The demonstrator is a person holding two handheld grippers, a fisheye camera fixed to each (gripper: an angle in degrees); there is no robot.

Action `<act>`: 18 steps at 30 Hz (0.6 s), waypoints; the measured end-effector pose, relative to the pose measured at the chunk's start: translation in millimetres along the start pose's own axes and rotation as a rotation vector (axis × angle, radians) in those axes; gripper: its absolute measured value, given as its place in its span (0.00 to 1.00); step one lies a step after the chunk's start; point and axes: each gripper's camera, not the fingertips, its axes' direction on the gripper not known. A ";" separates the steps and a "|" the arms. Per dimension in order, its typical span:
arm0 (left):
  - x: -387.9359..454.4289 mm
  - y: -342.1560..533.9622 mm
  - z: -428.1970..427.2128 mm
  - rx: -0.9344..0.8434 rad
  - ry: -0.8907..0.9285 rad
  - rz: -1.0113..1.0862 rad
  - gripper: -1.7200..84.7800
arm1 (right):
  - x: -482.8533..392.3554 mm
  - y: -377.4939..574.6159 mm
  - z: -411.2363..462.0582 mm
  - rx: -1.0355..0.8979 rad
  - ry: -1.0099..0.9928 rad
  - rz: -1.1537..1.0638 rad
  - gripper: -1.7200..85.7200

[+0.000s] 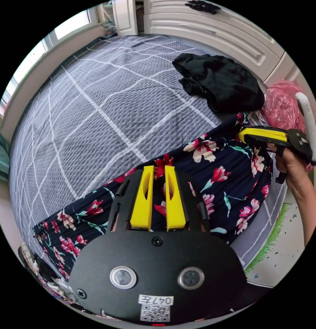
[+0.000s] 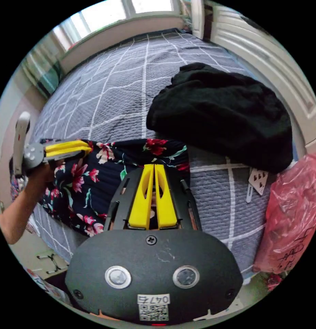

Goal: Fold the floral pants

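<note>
Fingers (image 2: 154,168) on floral pants (image 2: 96,178), black garment (image 2: 219,113) beside

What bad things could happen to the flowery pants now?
The floral pants lie along the edge of the bed with one end hanging over the side, so they might slide toward the floor. The black garment lies right next to them and could get caught up in a fold. The right gripper has its jaws nearly together on the cloth, so a pull might bunch it.
</note>
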 end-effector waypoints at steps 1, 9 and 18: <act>0.7 0.2 -1.3 0.000 -0.001 -0.003 0.09 | 17.5 2.9 0.9 0.004 -0.109 0.076 0.02; 22.0 65.1 -72.5 0.083 -0.036 -0.061 0.08 | 7.9 78.7 -70.0 0.008 -0.100 0.012 0.06; 54.1 107.9 -36.0 -0.026 -0.043 -0.112 0.06 | -15.4 129.2 -41.8 -0.041 -0.002 0.049 0.05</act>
